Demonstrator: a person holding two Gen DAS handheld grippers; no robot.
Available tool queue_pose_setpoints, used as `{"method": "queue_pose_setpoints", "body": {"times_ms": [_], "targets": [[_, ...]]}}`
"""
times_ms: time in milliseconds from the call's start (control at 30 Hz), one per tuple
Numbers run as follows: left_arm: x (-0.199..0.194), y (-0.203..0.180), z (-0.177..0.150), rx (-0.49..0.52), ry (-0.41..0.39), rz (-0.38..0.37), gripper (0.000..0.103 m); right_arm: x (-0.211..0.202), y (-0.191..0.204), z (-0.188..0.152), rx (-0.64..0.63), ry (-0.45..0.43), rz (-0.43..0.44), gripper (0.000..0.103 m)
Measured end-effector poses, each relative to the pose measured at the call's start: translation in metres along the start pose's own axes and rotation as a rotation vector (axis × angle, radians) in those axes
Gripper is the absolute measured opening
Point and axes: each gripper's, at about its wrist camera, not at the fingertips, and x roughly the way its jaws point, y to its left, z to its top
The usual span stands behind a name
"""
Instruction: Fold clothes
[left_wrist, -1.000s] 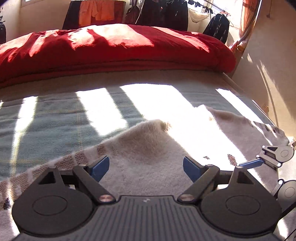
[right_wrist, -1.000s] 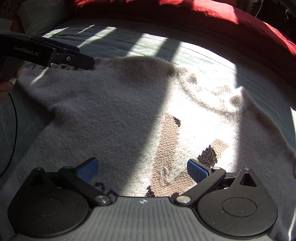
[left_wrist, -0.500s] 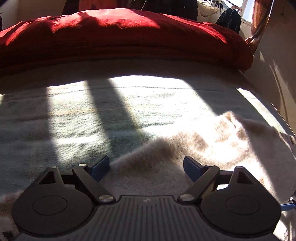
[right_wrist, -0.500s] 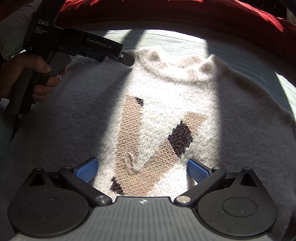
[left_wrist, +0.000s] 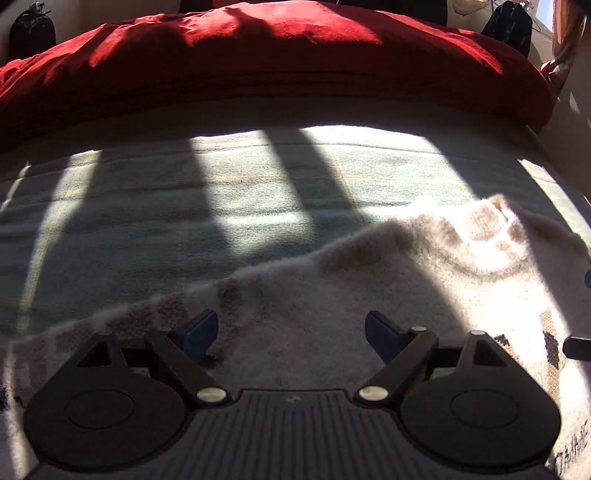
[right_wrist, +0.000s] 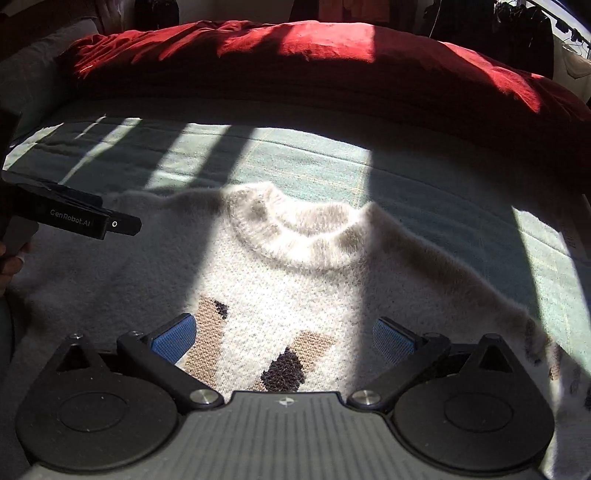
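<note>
While both sets of fingers stand spread with nothing between them, we hover our left gripper over the sweater's shoulder and sleeve, and our right gripper low over its chest, above the tan and dark brown pattern. We see the cream sweater lying flat, front up, on the pale green blanket of the bed, collar pointing away from us toward the red duvet, so its length runs front to back. Our left gripper reaches in level from the left side in the right wrist view.
</note>
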Motion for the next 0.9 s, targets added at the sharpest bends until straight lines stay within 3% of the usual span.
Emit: {"method": "queue_pose_setpoints", "body": {"times_ms": [67, 233, 400, 567, 667, 733, 900], "targets": [[0.006, 0.007, -0.003, -0.041, -0.004, -0.015, 0.086, 0.019, -0.008, 0.01, 0.015, 0.01, -0.022, 0.103], [0.023, 0.009, 0.002, -0.018, -0.039, 0.049, 0.087, 0.073, -0.017, 0.018, 0.064, 0.088, -0.058, 0.103], [0.038, 0.02, 0.015, -0.026, -0.074, 0.073, 0.09, 0.088, -0.013, 0.017, 0.096, 0.081, -0.097, 0.103], [0.018, 0.024, 0.02, -0.122, -0.096, 0.004, 0.086, 0.088, -0.011, 0.016, 0.102, 0.062, -0.113, 0.103], [-0.003, 0.011, 0.014, -0.137, -0.109, -0.13, 0.088, 0.087, -0.011, 0.015, 0.102, 0.056, -0.111, 0.103], [-0.005, -0.004, 0.009, -0.098, -0.092, -0.173, 0.088, 0.087, -0.01, 0.015, 0.103, 0.053, -0.114, 0.103], [0.027, -0.015, 0.011, -0.039, -0.05, -0.14, 0.088, 0.088, -0.01, 0.015, 0.109, 0.054, -0.117, 0.103]]}}
